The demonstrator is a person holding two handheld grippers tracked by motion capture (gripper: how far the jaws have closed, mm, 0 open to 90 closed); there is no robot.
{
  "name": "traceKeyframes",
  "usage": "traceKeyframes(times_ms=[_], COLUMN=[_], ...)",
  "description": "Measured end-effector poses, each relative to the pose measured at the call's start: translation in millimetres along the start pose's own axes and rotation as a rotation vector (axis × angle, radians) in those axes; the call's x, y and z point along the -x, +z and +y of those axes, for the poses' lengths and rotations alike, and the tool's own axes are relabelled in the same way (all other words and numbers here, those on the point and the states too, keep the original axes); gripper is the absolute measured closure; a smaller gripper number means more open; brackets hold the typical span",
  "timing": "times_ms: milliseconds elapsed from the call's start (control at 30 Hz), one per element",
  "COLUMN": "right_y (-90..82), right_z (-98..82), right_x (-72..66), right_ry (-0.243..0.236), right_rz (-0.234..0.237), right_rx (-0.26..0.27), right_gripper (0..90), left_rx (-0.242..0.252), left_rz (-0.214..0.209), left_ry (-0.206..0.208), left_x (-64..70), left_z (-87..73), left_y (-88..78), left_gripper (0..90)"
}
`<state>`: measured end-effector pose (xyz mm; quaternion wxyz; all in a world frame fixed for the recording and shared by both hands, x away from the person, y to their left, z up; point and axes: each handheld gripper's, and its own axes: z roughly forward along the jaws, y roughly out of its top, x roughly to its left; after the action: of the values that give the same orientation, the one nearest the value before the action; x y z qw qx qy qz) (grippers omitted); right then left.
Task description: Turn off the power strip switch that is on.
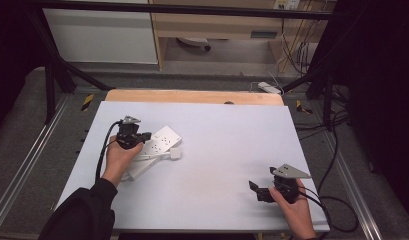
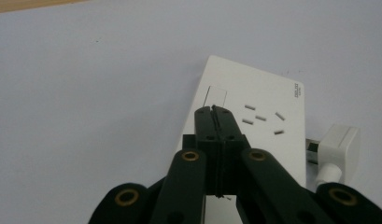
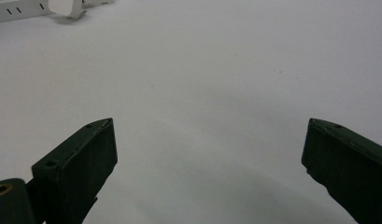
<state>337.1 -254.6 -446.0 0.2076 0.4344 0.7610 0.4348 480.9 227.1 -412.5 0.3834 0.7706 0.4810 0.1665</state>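
Observation:
A white power strip (image 1: 162,140) lies on the left half of the table, angled, with socket slots and a rectangular switch (image 2: 215,95) on its top face (image 2: 263,93). A white plug (image 2: 338,149) with a white cord sits at the strip's side (image 1: 175,153). My left gripper (image 1: 144,136) is over the strip, jaws pressed together with nothing between them. Its tips (image 2: 213,109) sit just below the switch; whether they touch the strip I cannot tell. My right gripper (image 1: 257,191) rests near the front right of the table, open and empty (image 3: 209,135). The strip (image 3: 20,11) lies far off from it.
A white sheet (image 1: 222,150) covers the table, with a wooden edge (image 1: 192,96) at the back. Black frame posts (image 1: 52,75) stand at the rear corners. Black cables (image 1: 332,150) trail off the right side, and a white adapter (image 1: 269,87) lies on the floor behind.

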Motion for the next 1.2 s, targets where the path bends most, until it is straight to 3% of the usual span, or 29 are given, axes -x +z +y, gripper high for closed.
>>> traceKeyframes(times_ms=[300,667,1200], right_y=[0.0,0.1,0.1], right_z=[-0.2,-0.3,-0.5], right_x=[-0.1,-0.2,-0.2], right_ry=[-0.002,0.005,-0.002], right_rz=[0.001,0.002,0.004], right_rx=[-0.001,-0.002,-0.004], right_gripper=[3.8,3.8,3.8], left_rx=[-0.023,-0.041,-0.045], left_rz=[0.016,0.034,0.04], left_ry=[0.011,0.053,0.052], left_x=[-1.2,-0.8,0.5], left_z=[-1.3,-2.2,-2.0], left_y=[5.9,12.5,14.5], left_gripper=[90.0,90.0,90.0])
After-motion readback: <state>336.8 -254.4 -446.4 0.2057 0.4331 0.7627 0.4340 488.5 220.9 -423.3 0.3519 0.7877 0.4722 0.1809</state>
